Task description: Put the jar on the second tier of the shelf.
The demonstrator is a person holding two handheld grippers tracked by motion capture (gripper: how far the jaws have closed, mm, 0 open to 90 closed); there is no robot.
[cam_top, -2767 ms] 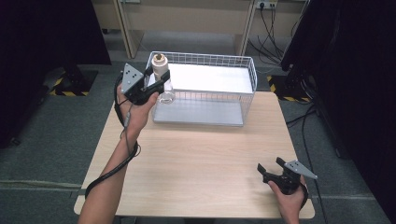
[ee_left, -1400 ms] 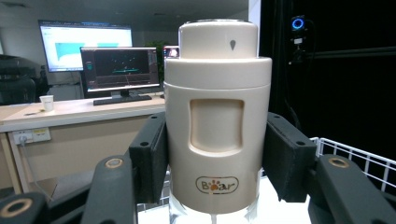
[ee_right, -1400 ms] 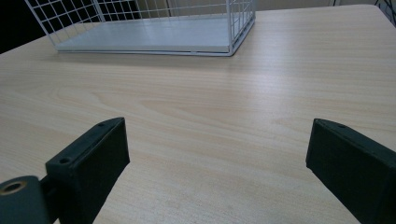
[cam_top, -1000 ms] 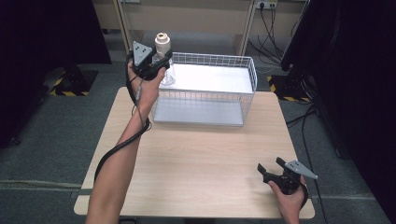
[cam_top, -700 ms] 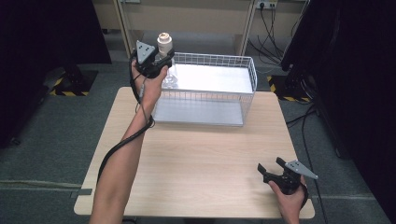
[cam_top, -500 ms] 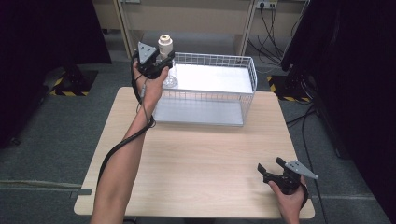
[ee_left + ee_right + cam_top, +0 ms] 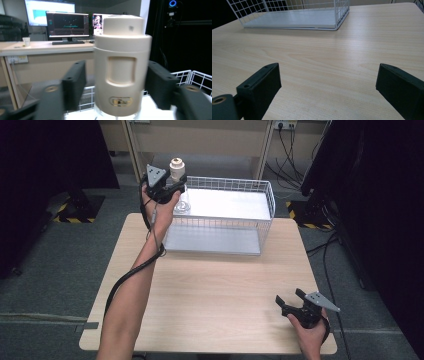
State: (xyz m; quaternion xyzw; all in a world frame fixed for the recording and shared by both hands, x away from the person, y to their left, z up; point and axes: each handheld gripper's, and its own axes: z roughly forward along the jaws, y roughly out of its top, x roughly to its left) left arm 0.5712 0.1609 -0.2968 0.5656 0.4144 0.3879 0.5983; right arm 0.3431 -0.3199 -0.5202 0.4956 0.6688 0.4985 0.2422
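Both grippers black w/ blocky matte jaws. Left gripper [image 7: 167, 187]: grey three-cornered plate on top, black cable trailing down along the forearm, brass-coloured screw at each jaw base. Right gripper [image 7: 290, 306]: same grey plate, same brass screw by one jaw. Forearms bare, no sleeves, no gloves.

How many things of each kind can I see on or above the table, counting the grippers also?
Grippers: 2, the left gripper and the right gripper
White wire baskets: 1, the basket
Cream-capped bottles: 1, the bottle, between the left gripper's jaws above the basket's corner
Total: 4
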